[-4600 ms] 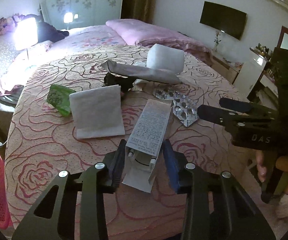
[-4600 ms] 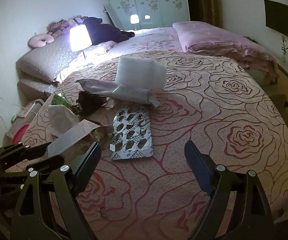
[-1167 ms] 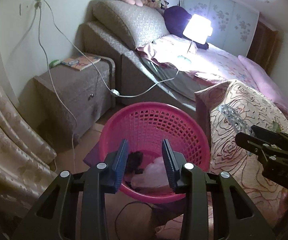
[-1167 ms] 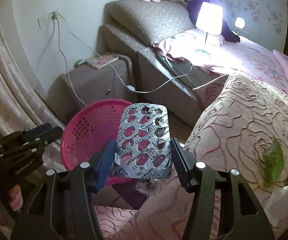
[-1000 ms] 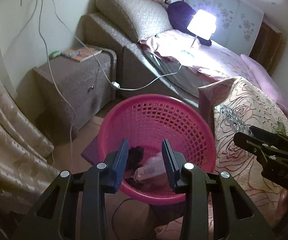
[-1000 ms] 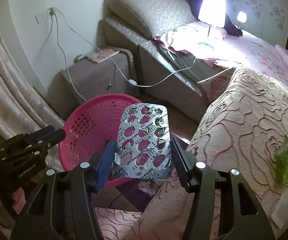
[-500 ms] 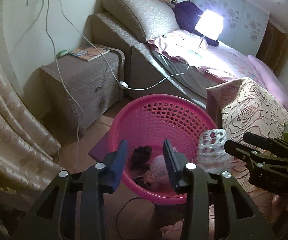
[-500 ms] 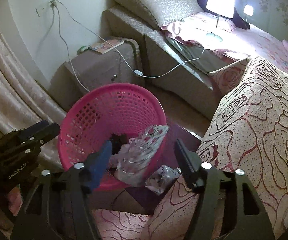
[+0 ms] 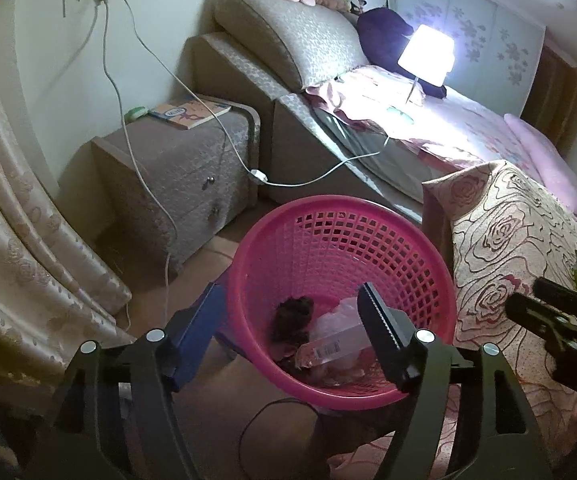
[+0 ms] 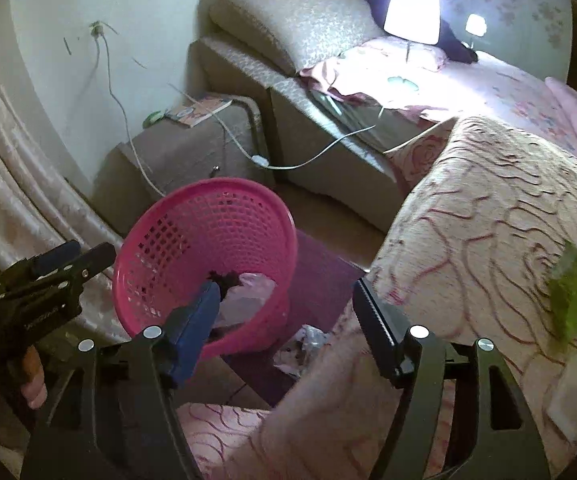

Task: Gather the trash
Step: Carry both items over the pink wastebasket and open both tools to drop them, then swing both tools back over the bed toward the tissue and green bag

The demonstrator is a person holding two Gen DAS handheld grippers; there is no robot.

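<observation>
1. Looking down from the left wrist, the pink basket (image 9: 344, 304) stands on the floor beside the bed (image 9: 520, 248). A dark clump (image 9: 292, 316), crumpled clear plastic and a barcoded packet (image 9: 328, 350) lie at its bottom.
2. The right wrist view alone shows scraps of trash (image 10: 308, 344) on the floor just outside the basket (image 10: 208, 264), a green wrapper (image 10: 568, 296) on the rose-patterned bedspread (image 10: 488, 220), and fingers (image 10: 34, 384) wrapped around the other tool's handle.
3. Only the left wrist view gives a sharp look at the nightstand (image 9: 176, 176) with a book (image 9: 190, 112) on top; the other view is motion-blurred, so what the floor scraps are cannot be told.
4. The left gripper (image 9: 288, 336) hovers over the basket, jaws opening, spread wide with nothing between them.
5. The right gripper (image 10: 284, 316) points at the gap between basket and bed, jaws opening, likewise empty.
</observation>
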